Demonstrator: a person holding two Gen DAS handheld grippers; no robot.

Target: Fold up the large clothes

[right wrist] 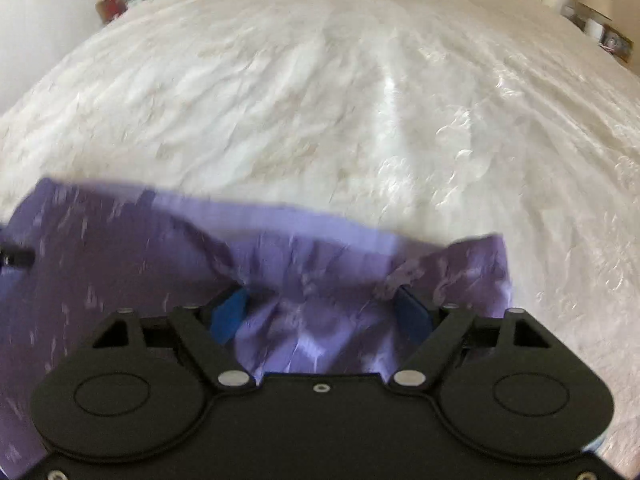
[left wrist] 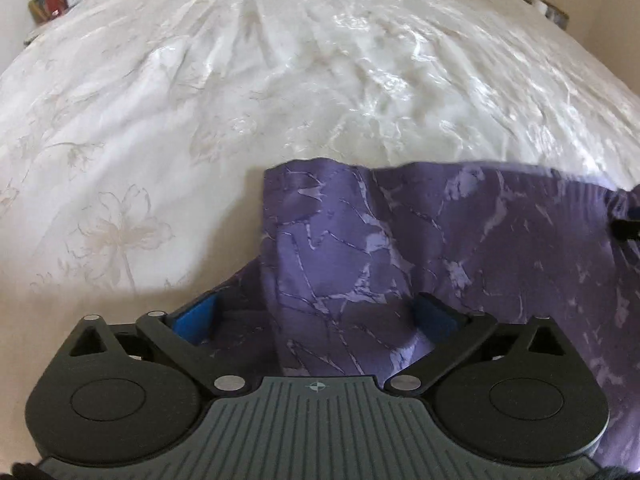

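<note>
A purple garment [left wrist: 460,248] with a pale marbled print lies on a bed [left wrist: 280,92] covered by a white floral bedspread, near the bed's near edge. In the left wrist view the cloth occupies the lower right, its upper edge straight and level across the bedspread, its left edge falling in a soft vertical fold. The left tongs [left wrist: 316,320] stand wide apart, blue pads [left wrist: 198,318] visible on both sides; cloth lies in the gap between them, but neither pad presses on it. At the far right edge of that view a dark part of the other tool shows over the cloth. The right wrist view is blurred. There the garment spreads across the lower left and centre, with a paler lilac band [right wrist: 280,220] along its top edge and a crumpled corner [right wrist: 480,264] turned up at the right. The right tongs [right wrist: 320,316] stand apart with a bunched fold of the cloth gathered between the blue pads [right wrist: 230,316]; the cloth meets both pads, but whether they are pressing on it cannot be told through the blur. Bedside clutter [left wrist: 56,0] sits at the far left corner of the bed, and more items [right wrist: 604,32] stand at the far right.
</note>
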